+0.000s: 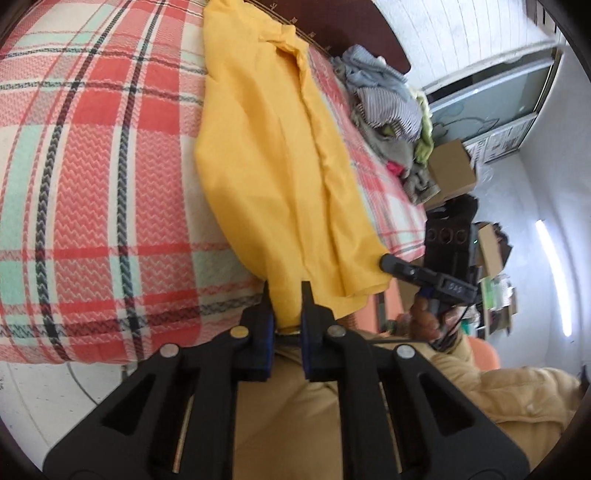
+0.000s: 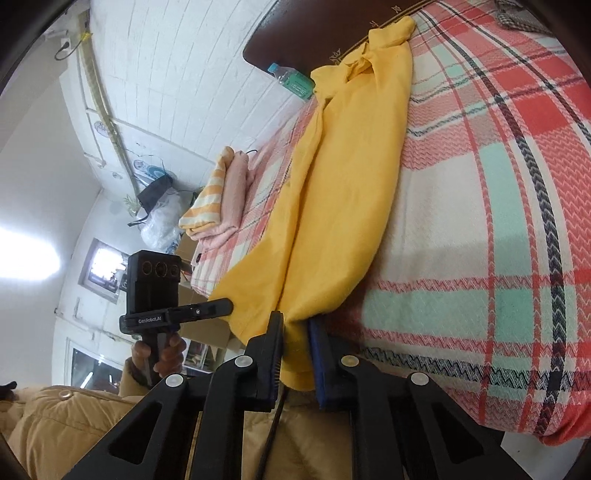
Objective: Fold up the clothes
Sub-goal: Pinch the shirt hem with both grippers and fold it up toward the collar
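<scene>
A yellow garment (image 1: 273,155) lies stretched lengthwise on a red, white and mint plaid bedcover (image 1: 92,166), its collar end toward the headboard. My left gripper (image 1: 286,295) is shut on the near hem, with yellow cloth pinched between its blue-padded fingers. In the same view my right gripper (image 1: 388,264) clamps the other hem corner, just off the bed's edge. In the right wrist view the yellow garment (image 2: 351,177) runs away from my right gripper (image 2: 297,328), which is shut on a bunch of hem. My left gripper (image 2: 225,306) pinches the garment's left corner there.
A heap of unfolded clothes (image 1: 384,96) sits at the bed's far right side, with cardboard boxes (image 1: 450,170) beyond. Folded pink and striped pieces (image 2: 221,195) lie on the bed's left side. A water bottle (image 2: 291,79) stands by the dark headboard (image 2: 295,33). A tan jacket (image 2: 66,424) is below.
</scene>
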